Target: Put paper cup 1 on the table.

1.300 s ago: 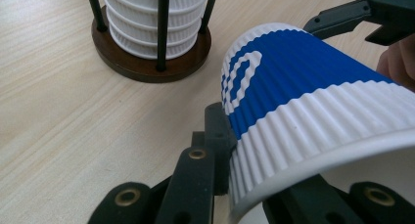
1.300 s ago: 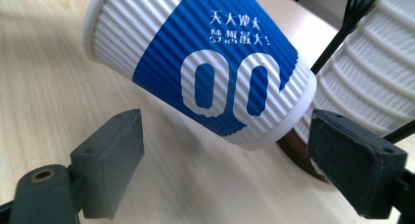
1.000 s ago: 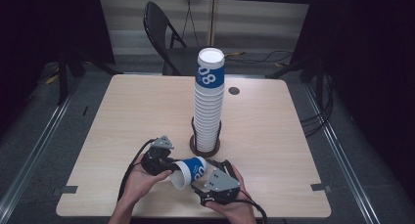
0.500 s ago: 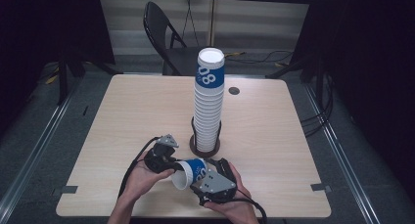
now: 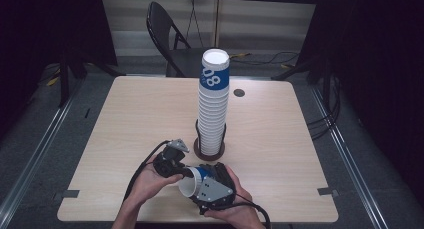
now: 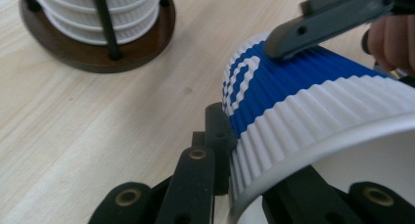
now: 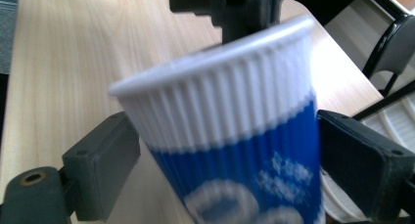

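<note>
A ribbed white and blue paper cup (image 5: 191,185) lies on its side above the table's front edge, held between both grippers. My left gripper (image 5: 181,173) comes from the left and is shut across the cup's rim end (image 6: 313,131); one black pad (image 6: 219,136) presses its white band. My right gripper (image 5: 200,178), with its grey plate on top, is shut on the blue band (image 7: 244,165) of the cup, a pad (image 7: 362,165) on either side. In the left gripper view the right gripper's grey finger (image 6: 318,23) rests on the blue part.
A tall stack of matching cups (image 5: 214,109) stands in a dark wire holder with a round wooden base (image 5: 209,150) at the table's middle, just behind the hands. The wooden table (image 5: 130,114) spreads around it. A folding chair (image 5: 165,34) stands beyond the far edge.
Hardly anything: the left gripper has edged slightly right, closer along the cup, which stays held between both grippers.
</note>
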Demonstrator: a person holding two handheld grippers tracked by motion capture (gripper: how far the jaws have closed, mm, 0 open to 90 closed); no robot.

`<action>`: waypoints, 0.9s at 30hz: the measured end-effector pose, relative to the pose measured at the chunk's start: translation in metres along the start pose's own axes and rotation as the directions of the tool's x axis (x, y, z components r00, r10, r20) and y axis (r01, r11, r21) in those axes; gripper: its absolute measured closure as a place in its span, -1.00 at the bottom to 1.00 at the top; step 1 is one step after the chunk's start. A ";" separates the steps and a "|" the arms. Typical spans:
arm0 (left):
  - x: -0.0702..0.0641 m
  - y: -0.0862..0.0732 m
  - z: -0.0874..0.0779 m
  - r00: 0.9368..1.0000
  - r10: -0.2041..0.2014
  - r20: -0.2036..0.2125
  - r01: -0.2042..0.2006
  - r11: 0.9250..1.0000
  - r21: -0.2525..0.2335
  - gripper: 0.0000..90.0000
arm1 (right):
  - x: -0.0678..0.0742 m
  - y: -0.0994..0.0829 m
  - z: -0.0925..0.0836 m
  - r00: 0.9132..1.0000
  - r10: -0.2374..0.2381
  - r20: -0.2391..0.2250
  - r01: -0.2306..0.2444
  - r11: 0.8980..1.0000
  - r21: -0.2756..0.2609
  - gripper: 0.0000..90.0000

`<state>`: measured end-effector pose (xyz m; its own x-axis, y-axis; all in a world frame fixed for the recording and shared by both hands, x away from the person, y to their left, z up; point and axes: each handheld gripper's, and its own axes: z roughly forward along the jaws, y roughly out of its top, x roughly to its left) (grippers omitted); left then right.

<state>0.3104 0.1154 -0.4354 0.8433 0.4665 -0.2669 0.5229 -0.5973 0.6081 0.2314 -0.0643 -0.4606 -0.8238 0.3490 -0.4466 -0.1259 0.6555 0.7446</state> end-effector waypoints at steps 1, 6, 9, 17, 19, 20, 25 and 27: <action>-0.001 0.001 0.000 1.000 0.001 0.004 -0.001 1.000 0.003 0.90 | 0.001 0.002 0.001 1.000 0.002 -0.010 -0.002 1.000 -0.014 -0.76; -0.002 0.002 0.001 1.000 -0.008 0.008 0.008 1.000 -0.006 0.90 | 0.002 0.006 0.003 1.000 -0.012 -0.006 0.012 1.000 -0.016 -0.74; -0.004 0.003 0.002 1.000 -0.003 0.016 0.003 1.000 -0.001 0.91 | 0.003 0.009 0.005 1.000 -0.029 -0.009 0.029 0.999 -0.020 -0.70; -0.005 0.001 0.004 0.999 -0.002 0.034 0.003 1.000 -0.019 0.92 | 0.004 0.009 0.007 1.000 -0.026 -0.002 0.026 0.999 -0.036 -0.62; -0.005 0.001 0.004 0.999 -0.008 0.033 0.009 1.000 -0.027 0.91 | 0.003 0.009 0.007 1.000 -0.021 -0.002 0.021 0.999 -0.035 -0.61; -0.005 0.000 0.005 1.000 -0.024 0.013 0.024 0.999 -0.035 0.89 | 0.002 0.008 0.006 1.000 -0.011 0.005 0.011 0.999 -0.041 -0.60; -0.004 -0.003 0.004 0.999 -0.036 0.017 0.037 0.997 -0.066 0.78 | 0.000 0.007 0.004 1.000 0.016 0.004 -0.016 0.998 -0.053 -0.60; -0.003 -0.005 0.004 0.999 -0.040 0.000 0.040 0.995 -0.087 0.73 | 0.000 0.007 0.004 1.000 0.030 0.001 -0.030 0.998 -0.056 -0.60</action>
<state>0.3057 0.1141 -0.4401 0.8217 0.4900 -0.2909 0.5433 -0.5194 0.6596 0.2330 -0.0570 -0.4578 -0.8268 0.3693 -0.4243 -0.1317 0.6062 0.7843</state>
